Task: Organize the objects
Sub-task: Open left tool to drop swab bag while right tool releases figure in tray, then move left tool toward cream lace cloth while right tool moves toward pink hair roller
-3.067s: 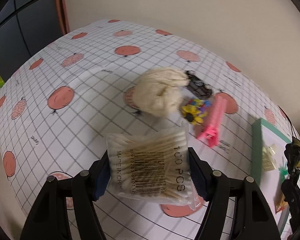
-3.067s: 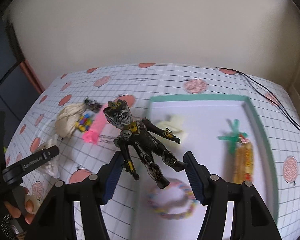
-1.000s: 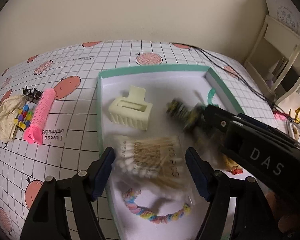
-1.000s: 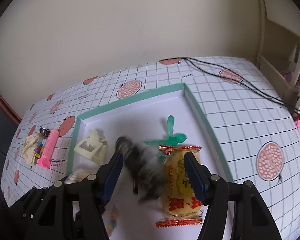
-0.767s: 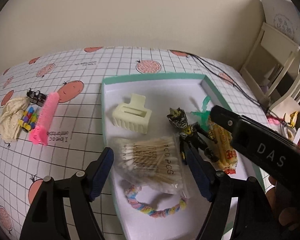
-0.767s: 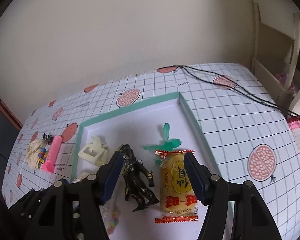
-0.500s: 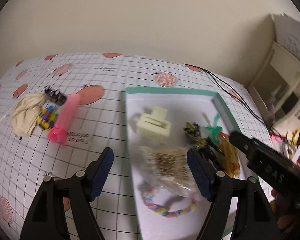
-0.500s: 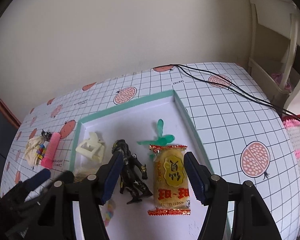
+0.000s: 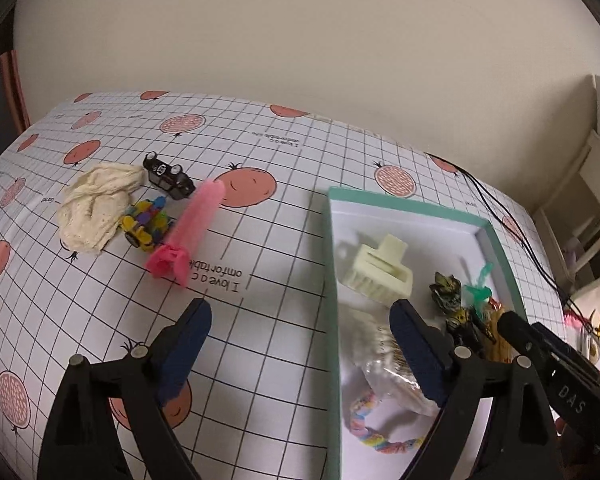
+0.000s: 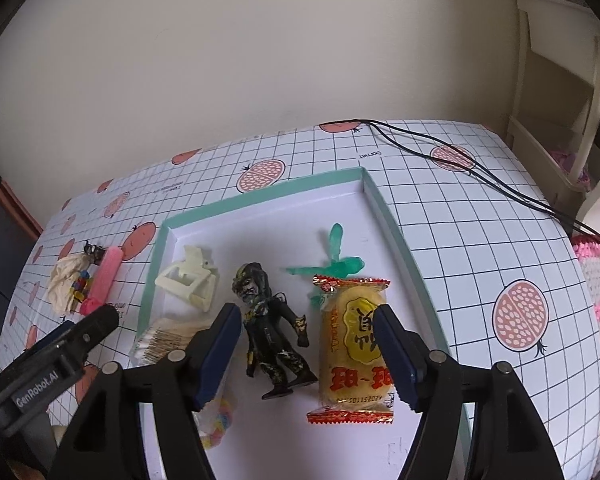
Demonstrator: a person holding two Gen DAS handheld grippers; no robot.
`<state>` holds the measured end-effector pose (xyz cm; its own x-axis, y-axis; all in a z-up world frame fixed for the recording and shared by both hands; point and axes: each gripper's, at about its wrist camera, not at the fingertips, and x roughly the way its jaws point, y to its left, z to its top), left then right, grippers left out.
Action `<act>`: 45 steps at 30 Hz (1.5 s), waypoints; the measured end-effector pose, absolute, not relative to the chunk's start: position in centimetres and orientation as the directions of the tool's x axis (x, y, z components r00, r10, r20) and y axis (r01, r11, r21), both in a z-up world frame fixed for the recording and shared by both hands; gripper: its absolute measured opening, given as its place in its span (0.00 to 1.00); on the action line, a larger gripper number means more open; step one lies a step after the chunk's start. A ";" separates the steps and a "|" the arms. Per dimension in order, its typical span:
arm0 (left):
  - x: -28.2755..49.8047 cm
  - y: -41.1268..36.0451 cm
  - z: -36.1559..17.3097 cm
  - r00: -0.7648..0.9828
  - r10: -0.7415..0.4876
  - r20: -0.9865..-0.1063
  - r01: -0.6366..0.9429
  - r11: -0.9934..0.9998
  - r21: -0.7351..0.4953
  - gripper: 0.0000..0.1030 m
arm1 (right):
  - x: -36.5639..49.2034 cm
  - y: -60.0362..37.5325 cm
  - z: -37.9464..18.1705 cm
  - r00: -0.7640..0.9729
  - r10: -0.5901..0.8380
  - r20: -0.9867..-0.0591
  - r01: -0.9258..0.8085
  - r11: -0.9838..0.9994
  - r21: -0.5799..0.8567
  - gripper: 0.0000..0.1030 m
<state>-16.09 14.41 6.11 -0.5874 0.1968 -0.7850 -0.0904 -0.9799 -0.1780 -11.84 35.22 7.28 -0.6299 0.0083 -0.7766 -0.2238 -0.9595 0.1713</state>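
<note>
Left wrist view: my left gripper [image 9: 300, 354] is spread wide and empty, hanging above the tablecloth [image 9: 260, 320] at the left edge of the teal-rimmed tray [image 9: 329, 240]. Inside the tray I can see the cream hair claw [image 9: 380, 270], the cotton swab pack [image 9: 384, 360] partly behind my right finger, and the pastel braided bracelet [image 9: 376, 428]. Out on the cloth, well apart from the tray, four things wait in a cluster: the cream cloth [image 9: 96, 208], the black binder clip [image 9: 168, 176], the colourful small toy [image 9: 146, 226] and the pink hair roller [image 9: 188, 232].

Right wrist view: my right gripper [image 10: 308, 350] is also open with nothing in it, over the tray's middle. The dark action figure [image 10: 272, 328] lies between my fingers, loose on the tray floor, with the yellow snack packet [image 10: 354, 348] just beside it and a green plastic pick [image 10: 334, 260] behind.

By my count, six pieces are in and four remain, so I judge the job to be a bit over halfway. The left cluster looks like my next stop.
</note>
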 end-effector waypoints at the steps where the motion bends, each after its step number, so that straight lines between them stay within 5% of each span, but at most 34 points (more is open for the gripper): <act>1: -16.1 14.3 6.1 -0.590 0.194 -0.784 -0.086 -0.980 -0.177 0.97 | -11.8 35.1 7.3 -0.632 0.008 -0.775 -0.222 -0.960 0.171 0.75; 6: -16.0 13.1 6.4 -0.613 0.177 -0.770 -0.059 -0.982 -0.180 1.00 | -11.8 34.9 7.3 -0.638 0.001 -0.770 -0.210 -0.962 0.174 1.00; 34: -16.7 3.0 8.3 -0.653 0.129 -0.746 0.058 -0.974 -0.219 1.00 | -12.0 31.9 9.3 -0.682 0.034 -0.731 -0.217 -0.963 0.158 1.00; 45: -16.7 -4.6 8.5 -0.666 0.070 -0.742 0.157 -0.960 -0.231 1.00 | -13.6 24.1 11.1 -0.720 -0.085 -0.688 -0.072 -0.978 0.197 0.99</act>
<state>-16.70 -4.64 8.53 -0.6664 0.0703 -0.7423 0.1565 -0.9602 -0.2314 -13.59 24.14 11.08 -0.7204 -0.0854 -0.6883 -0.0724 -0.9777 0.1970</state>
